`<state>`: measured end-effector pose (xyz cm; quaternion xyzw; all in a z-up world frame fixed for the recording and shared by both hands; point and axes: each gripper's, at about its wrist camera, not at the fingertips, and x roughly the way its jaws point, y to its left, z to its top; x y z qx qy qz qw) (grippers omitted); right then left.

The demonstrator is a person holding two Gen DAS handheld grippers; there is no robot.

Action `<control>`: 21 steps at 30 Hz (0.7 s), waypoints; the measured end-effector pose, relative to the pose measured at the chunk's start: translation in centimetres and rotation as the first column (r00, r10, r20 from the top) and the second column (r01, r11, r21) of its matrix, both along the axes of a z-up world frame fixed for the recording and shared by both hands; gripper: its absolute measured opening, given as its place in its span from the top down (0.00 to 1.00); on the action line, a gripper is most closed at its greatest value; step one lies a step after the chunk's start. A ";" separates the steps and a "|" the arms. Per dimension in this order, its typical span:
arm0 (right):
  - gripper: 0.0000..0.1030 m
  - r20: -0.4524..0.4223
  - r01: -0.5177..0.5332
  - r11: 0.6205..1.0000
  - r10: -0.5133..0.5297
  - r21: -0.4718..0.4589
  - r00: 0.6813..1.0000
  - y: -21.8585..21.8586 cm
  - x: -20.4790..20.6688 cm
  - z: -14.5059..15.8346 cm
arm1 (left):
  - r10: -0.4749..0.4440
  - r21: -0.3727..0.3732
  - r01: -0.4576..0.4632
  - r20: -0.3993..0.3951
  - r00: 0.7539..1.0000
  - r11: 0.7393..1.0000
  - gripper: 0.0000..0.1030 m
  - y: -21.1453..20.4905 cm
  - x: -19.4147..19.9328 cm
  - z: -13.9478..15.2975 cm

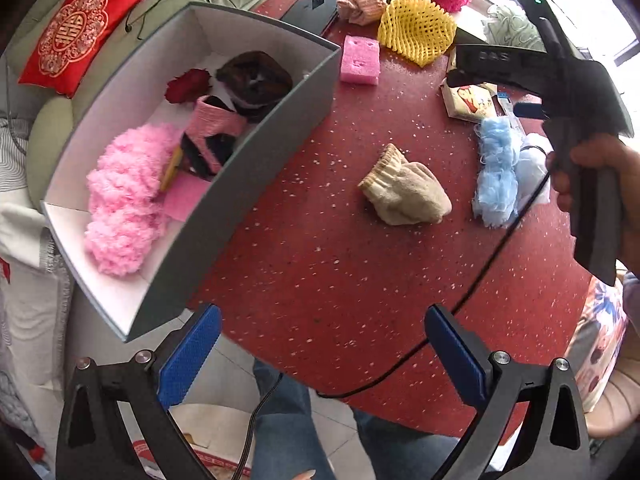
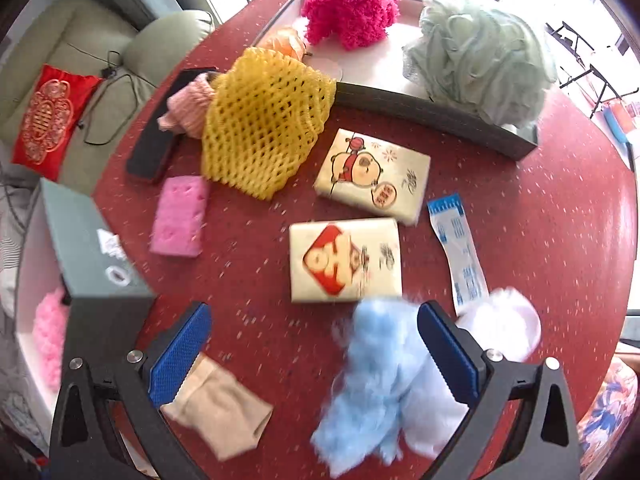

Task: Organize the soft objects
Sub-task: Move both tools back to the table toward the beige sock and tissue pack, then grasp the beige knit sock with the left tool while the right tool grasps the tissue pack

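Bright daylight from 1–2 o'clock, blown out white there in both views. Strong fisheye bending, dark corners. Right wrist view motion-blurred, worst on the blue fluff (image 2: 376, 384) at 6 o'clock.

The left gripper (image 1: 320, 356) hangs above the near edge of the table (image 1: 320, 264), its jaws spread wide with nothing between them. The right gripper (image 2: 314, 354) is likewise agape over the table, and in the left wrist view the person's right hand (image 1: 600, 176) wraps its handle
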<state>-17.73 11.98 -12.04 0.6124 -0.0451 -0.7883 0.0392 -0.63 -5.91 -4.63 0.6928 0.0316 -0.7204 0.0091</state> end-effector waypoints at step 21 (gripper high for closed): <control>0.26 0.000 -0.044 0.998 0.044 -0.038 0.999 3.6 0.9 -0.5 | -0.109 -0.078 0.107 -0.019 0.994 0.991 0.01 5.3 -7.5 -5.8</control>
